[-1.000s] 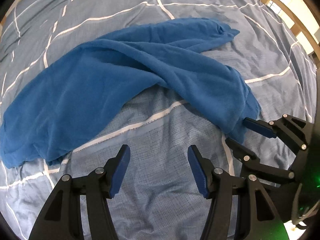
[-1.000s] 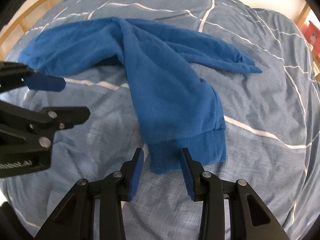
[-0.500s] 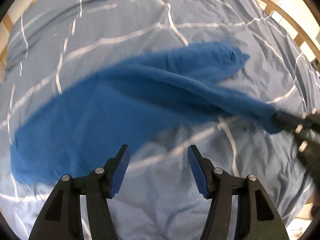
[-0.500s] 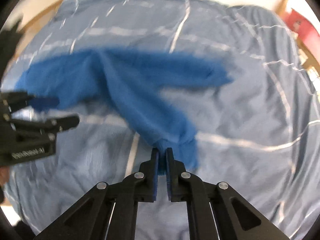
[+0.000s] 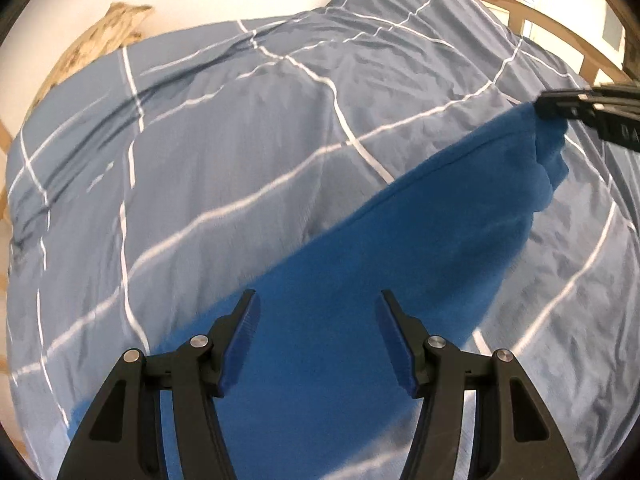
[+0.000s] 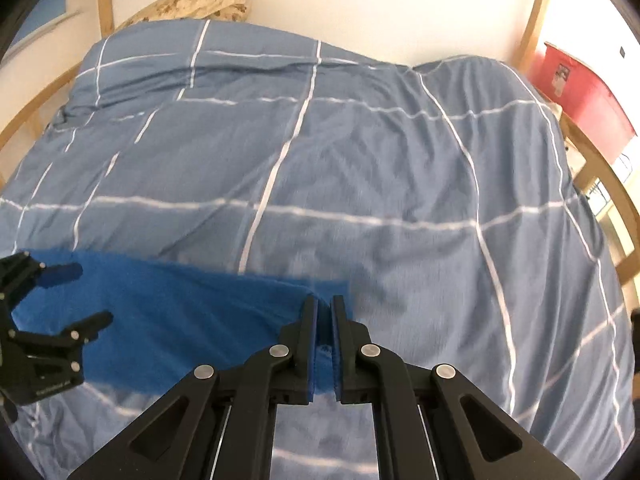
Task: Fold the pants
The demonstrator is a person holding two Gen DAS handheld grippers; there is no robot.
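Observation:
The blue pants (image 5: 360, 280) hang stretched above the blue checked bed cover (image 5: 200, 160). In the right wrist view my right gripper (image 6: 325, 308) is shut on the cuff end of the pants (image 6: 180, 320), which stretch left from its jaws. In the left wrist view my left gripper (image 5: 316, 308) is open over the wide part of the pants, with nothing between its pads. The right gripper also shows in the left wrist view (image 5: 560, 108) at the far right, holding the cloth's raised end. The left gripper shows at the left edge of the right wrist view (image 6: 76, 300), open.
The bed cover (image 6: 360, 160) fills both views. A wooden bed frame (image 6: 612, 188) curves along the sides. A mottled tan pillow (image 6: 192, 0) lies at the head by the white wall. A red box (image 6: 580, 88) stands beyond the right side of the bed.
My right gripper closed on the pant cuff and lifted it, pulling the pants up and taut. Both cameras tilted up toward the head of the bed. My left gripper stayed open.

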